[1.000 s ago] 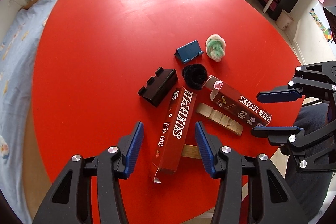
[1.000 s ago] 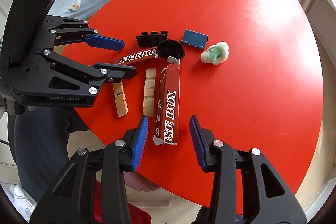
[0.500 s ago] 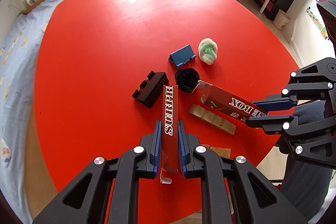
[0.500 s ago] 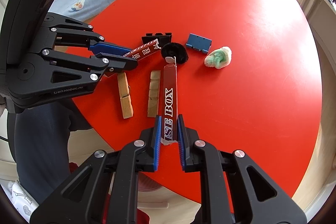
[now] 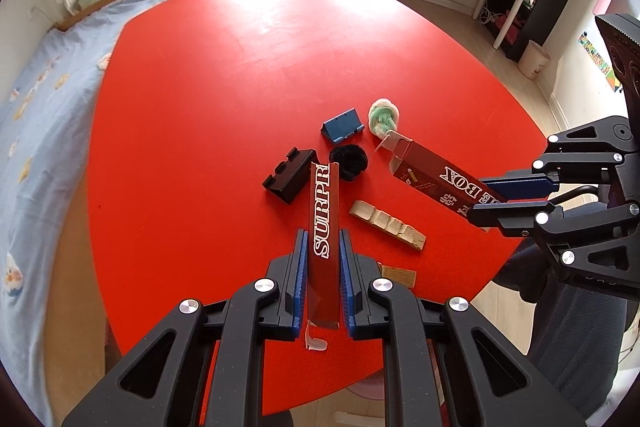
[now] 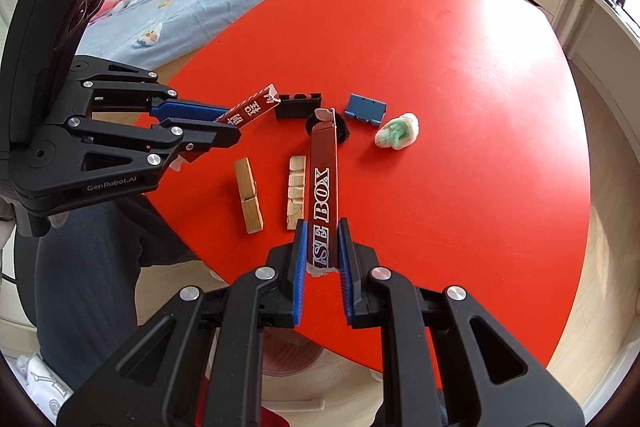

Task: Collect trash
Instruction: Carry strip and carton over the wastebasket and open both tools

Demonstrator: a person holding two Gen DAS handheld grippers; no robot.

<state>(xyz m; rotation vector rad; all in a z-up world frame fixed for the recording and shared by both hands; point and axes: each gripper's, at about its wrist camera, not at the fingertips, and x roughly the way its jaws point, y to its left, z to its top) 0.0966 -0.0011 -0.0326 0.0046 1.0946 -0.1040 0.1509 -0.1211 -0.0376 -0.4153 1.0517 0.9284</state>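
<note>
Table [image 5: 200, 107]: big, red, rounded; everything on it is bunched toward the near edge, by the person.
Left gripper [image 5: 323, 279]: jaws pressed flat on both sides of the left box, gripping its near end; from the right wrist view it shows at [image 6: 212, 125], box poking out past the tips.
Right gripper [image 6: 322, 263]: jaws tight on the near end of the right box; from the left wrist view it sits over the table's right edge at [image 5: 504, 201].
Left box [image 5: 325, 223]: long dark-red carton reading "SURPR", held lifted off the table, torn flap hanging at its near end, far end pointing at the black stand.
Right box [image 6: 324, 179]: matching carton reading "SE BOX", also held off the table, open flap at the far end, above the puff.
Black stand [image 5: 290, 175]: on the table, just left of the left box's far end.
Blue stand [image 5: 343, 125]: farther in, beside the ball.
Wood strip [image 5: 387, 225]: notched, lying between the two boxes near the front edge.
Peg [image 6: 248, 195]: wooden, flat on the table by the near edge, beside the strip.
Ball [image 5: 383, 117]: green and white, fluffy, farthest right of the cluster.
Puff [image 5: 349, 161]: black, fuzzy, between the stands and the boxes' far ends.
</note>
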